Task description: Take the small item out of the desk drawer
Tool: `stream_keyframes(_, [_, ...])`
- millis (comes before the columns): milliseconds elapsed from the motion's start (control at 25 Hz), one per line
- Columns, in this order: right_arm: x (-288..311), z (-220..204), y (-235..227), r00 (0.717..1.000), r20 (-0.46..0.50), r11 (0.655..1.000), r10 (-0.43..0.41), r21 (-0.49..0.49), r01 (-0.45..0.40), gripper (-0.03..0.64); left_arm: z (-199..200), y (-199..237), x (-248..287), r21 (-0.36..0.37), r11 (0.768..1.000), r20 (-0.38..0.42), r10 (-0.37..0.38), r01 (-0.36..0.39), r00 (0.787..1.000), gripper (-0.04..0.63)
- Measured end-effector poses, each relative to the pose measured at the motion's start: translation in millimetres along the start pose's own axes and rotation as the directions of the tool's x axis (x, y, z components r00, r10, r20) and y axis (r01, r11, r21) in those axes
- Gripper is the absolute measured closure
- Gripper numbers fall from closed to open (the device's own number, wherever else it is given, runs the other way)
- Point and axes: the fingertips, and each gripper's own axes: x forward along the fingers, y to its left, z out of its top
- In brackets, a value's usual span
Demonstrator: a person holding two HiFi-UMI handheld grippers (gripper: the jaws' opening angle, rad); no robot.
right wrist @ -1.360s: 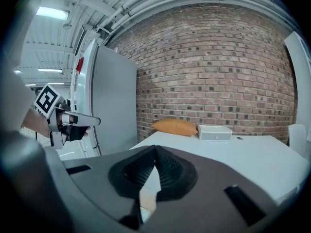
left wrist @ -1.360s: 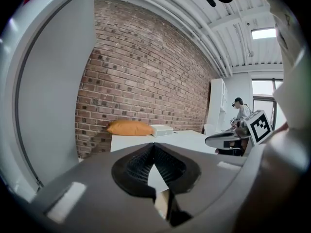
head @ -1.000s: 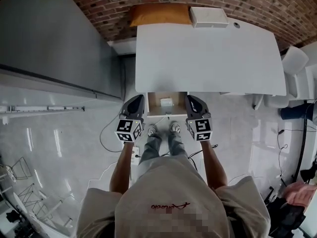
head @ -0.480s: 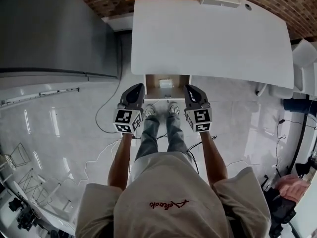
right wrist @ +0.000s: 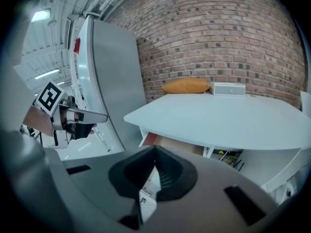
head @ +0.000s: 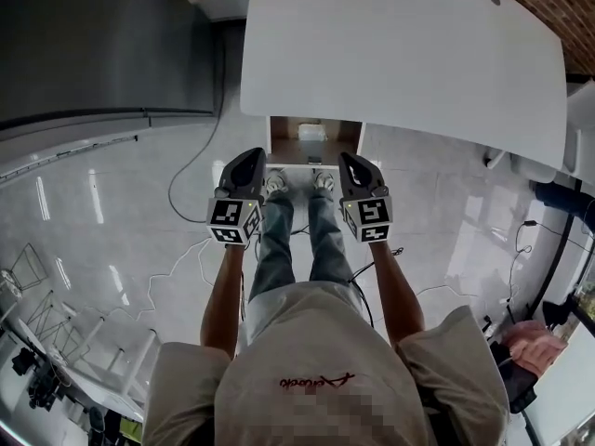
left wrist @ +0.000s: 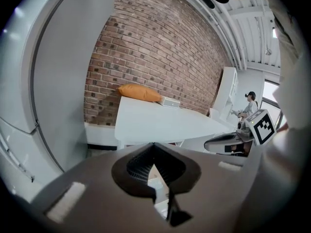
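a person stands in front of a white bench [head: 400,54] and looks down at it. under the front edge of the bench a drawer [head: 288,152] is pulled open. it is brown inside. the small white thing [head: 312,133] lies in the drawer, in the middle, close to where the bench top covers it. nothing touches it.

the left tongs [head: 252,154] are held out in the air just in front of the drawer, by its left corner. their two halves are pressed together and there is nothing between them. the right tongs [head: 352,159] are held the same way by the drawer's right corner. they are closed tight too, and they hold nothing. both tongs point at the bench, side by side, with a gap between them. the small white thing is well apart from both.

the person's shoes [head: 275,183] stand on the floor [head: 112,221] right below the open drawer, between the two tongs.

at the far end of the bench lie an orange cushion [right wrist: 186,85] and a flat white box [right wrist: 229,88], just beside each other, up against a brick wall [right wrist: 218,33]. a tall grey cupboard [head: 93,45] stands to the left of the bench. the floor is pale and shiny. a pink cloth [head: 537,337] lies far off to the right.
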Motion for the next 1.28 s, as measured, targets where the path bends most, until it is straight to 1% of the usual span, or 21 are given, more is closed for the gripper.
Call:
stream_keyframes(240, [14.8,-35.9,6.7,0.998,-0.061,1.0,0.026,0.012,-0.026,0.606,-35.5,7.6,6.6,-0.058,0.998,-0.027,0.021,-0.022,0.999,0.586])
stream_keyframes(640, [31.3,-84.0,23.2,0.986,-0.146,0.996,0.084,0.0,-0.085,0.606,-79.1,17.9,13.8,-0.116,0.992,-0.05,0.042,-0.048,0.998,0.586])
stream_keyframes(760, [39.2,-92.2,25.1,0.982,-0.158,0.995,0.099,-0.008,-0.102,0.606,-91.4,18.0,17.9,-0.136,0.989,-0.057,0.046,-0.053,0.997,0.586])
stream_keyframes(920, [52.0,-97.4,23.4,0.98,-0.165,0.993,0.109,-0.021,-0.114,0.606,-103.5,16.7,24.1,-0.142,0.989,-0.067,0.034,-0.043,0.997,0.586])
stream_keyframes(1080, [68.7,-94.7,17.8,0.982,-0.152,0.99,0.115,-0.06,-0.125,0.606,-108.4,13.5,27.2,-0.143,0.989,-0.071,0.023,-0.033,0.997,0.586])
stream_keyframes(1280, [98.3,-100.2,16.5,0.974,-0.182,0.982,0.137,-0.105,-0.158,0.606,-113.7,12.0,31.2,-0.16,0.987,-0.065,0.017,-0.028,0.998,0.586])
